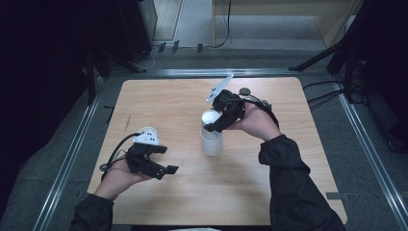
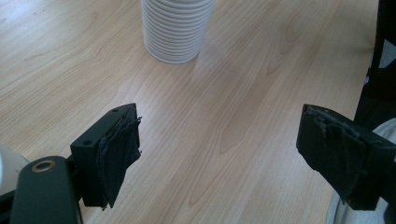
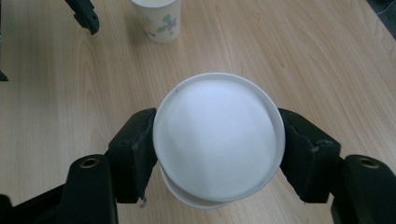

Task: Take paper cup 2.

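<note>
A stack of white ribbed cups point(image 1: 212, 142) stands upright at the middle of the wooden table point(image 1: 269, 192); its base point(image 2: 176, 32) lies ahead of the left jaws. My right gripper point(image 1: 212, 126) comes in from the right and is shut on the top white cup point(image 3: 218, 135), one pad on each side just below the rim. That cup sits slightly off the rim of the cup beneath it point(image 3: 196, 200). My left gripper point(image 1: 166, 159) rests near the front left, open, with bare wood between its pads point(image 2: 119, 154).
A paper cup with a flower print point(image 3: 159, 21) stands upright beside the left gripper, and it looks like the white dotted shape point(image 1: 146, 135). A small round grey object point(image 1: 245, 91) lies near the table's far edge. Metal rails and dark stands surround the table.
</note>
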